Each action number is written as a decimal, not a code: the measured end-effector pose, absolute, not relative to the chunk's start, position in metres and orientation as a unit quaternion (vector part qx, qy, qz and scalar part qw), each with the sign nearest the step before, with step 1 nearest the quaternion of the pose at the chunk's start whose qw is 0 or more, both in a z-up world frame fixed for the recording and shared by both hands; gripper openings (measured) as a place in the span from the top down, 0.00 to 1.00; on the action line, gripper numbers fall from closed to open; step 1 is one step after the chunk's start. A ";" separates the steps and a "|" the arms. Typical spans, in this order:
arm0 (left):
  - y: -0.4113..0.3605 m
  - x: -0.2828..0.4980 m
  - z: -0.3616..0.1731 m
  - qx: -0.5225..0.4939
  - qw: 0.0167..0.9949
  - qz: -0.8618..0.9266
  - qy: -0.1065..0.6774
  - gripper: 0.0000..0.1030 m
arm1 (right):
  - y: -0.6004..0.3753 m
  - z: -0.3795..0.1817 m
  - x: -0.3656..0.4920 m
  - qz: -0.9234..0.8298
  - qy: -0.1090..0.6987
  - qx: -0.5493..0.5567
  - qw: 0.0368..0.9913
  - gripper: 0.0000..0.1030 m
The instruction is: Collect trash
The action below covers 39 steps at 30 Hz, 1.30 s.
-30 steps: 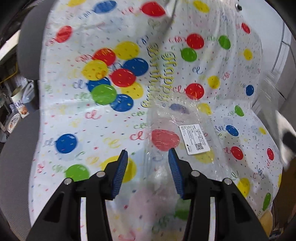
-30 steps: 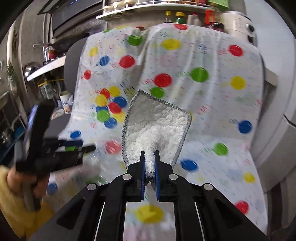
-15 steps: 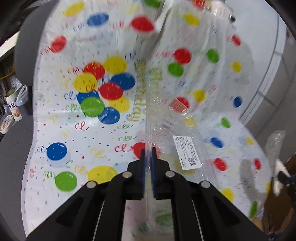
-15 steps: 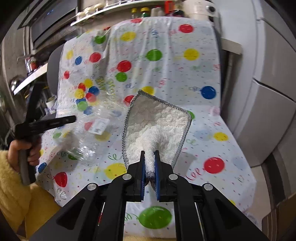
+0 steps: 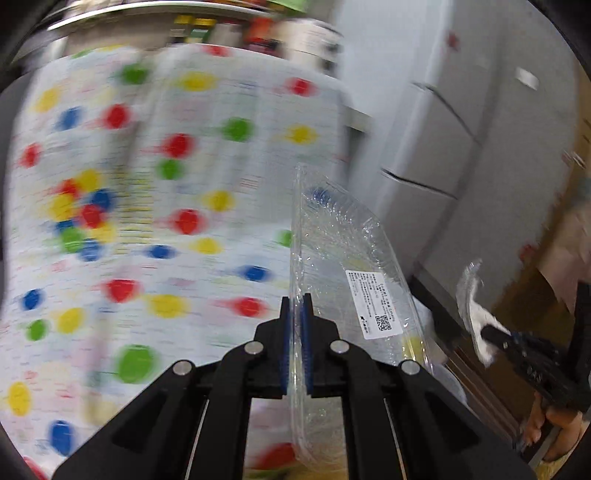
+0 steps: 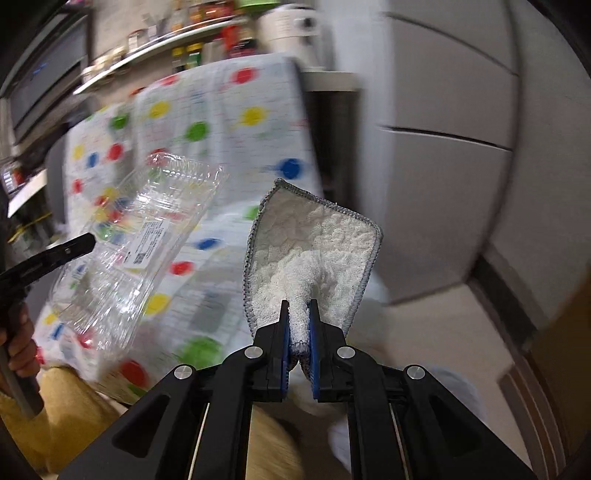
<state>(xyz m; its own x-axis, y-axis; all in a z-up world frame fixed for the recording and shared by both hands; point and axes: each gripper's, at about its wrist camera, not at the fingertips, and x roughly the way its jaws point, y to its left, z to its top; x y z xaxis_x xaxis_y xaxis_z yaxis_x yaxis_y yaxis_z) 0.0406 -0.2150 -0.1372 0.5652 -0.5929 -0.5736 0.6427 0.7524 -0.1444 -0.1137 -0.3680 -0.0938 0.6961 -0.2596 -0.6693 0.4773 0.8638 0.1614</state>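
Observation:
My left gripper (image 5: 295,306) is shut on the rim of a clear plastic clamshell tray (image 5: 354,280) with a white barcode label, held up in the air off the chair. The right wrist view shows that same tray (image 6: 147,236) at the left, hanging from the left gripper (image 6: 86,242). My right gripper (image 6: 298,314) is shut on a white terry cloth (image 6: 314,251) with a grey stitched edge, which stands up in front of it. Far right in the left wrist view, the right gripper (image 5: 491,332) and its cloth (image 5: 472,295) are visible.
A chair draped in a white sheet with coloured balloon dots (image 5: 147,221) fills the left. A grey fridge (image 6: 443,147) stands to the right, with a brown cardboard box (image 5: 535,280) by it. A shelf of jars (image 6: 192,29) runs behind. A yellow sleeve (image 6: 66,413) is at lower left.
The left gripper closed on the plastic tray, lifted it off the chair seat and swung right. The right gripper, still holding the cloth, also swung right toward the fridge.

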 end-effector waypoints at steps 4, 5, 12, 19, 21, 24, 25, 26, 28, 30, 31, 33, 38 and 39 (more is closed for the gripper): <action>-0.283 0.005 -0.161 0.088 0.846 -0.417 0.322 0.97 | -0.400 -0.108 -0.170 -0.271 0.338 0.194 0.880 0.91; -0.301 -0.004 -0.167 0.102 0.834 -0.434 0.326 0.97 | -0.407 -0.112 -0.182 -0.285 0.341 0.200 0.873 0.91; -0.397 -0.054 -0.215 0.171 0.779 -0.489 0.353 0.97 | -0.434 -0.138 -0.249 -0.352 0.348 0.234 0.837 0.91; -0.470 -0.079 -0.259 0.219 0.747 -0.507 0.371 0.79 | -0.452 -0.162 -0.268 -0.359 0.350 0.265 0.823 0.91; -0.480 -0.077 -0.267 0.222 0.750 -0.500 0.371 0.37 | -0.456 -0.170 -0.268 -0.355 0.358 0.271 0.820 0.91; -0.474 -0.074 -0.267 0.223 0.757 -0.493 0.365 0.36 | -0.458 -0.186 -0.260 -0.341 0.374 0.284 0.815 0.91; -0.471 -0.070 -0.264 0.221 0.760 -0.489 0.366 0.36 | -0.458 -0.191 -0.257 -0.335 0.379 0.286 0.814 0.91; -0.466 -0.067 -0.262 0.216 0.763 -0.486 0.367 0.36 | -0.458 -0.198 -0.252 -0.329 0.387 0.290 0.811 0.90; -0.454 -0.056 -0.256 0.211 0.775 -0.468 0.368 0.36 | -0.460 -0.215 -0.239 -0.313 0.404 0.304 0.804 0.85; -0.445 -0.046 -0.252 0.209 0.784 -0.455 0.368 0.36 | -0.461 -0.229 -0.230 -0.304 0.418 0.317 0.795 0.67; -0.442 -0.042 -0.250 0.208 0.787 -0.449 0.368 0.36 | -0.462 -0.232 -0.228 -0.302 0.416 0.323 0.795 0.56; -0.429 -0.037 -0.245 0.203 0.795 -0.440 0.365 0.36 | -0.464 -0.232 -0.226 -0.304 0.414 0.332 0.791 0.45; -0.409 -0.036 -0.231 0.210 0.810 -0.426 0.346 0.36 | -0.465 -0.194 -0.235 -0.325 0.385 0.315 0.804 0.40; -0.405 -0.036 -0.228 0.211 0.809 -0.426 0.345 0.36 | -0.463 -0.184 -0.237 -0.327 0.379 0.310 0.808 0.39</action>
<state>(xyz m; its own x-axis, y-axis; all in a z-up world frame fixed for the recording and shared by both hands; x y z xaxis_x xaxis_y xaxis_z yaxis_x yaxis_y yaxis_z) -0.0363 -0.4046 -0.2283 0.3989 -0.5435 -0.7386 0.8351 0.5480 0.0478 -0.2367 -0.4626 -0.1839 0.4989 -0.2942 -0.8152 0.7641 0.5932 0.2536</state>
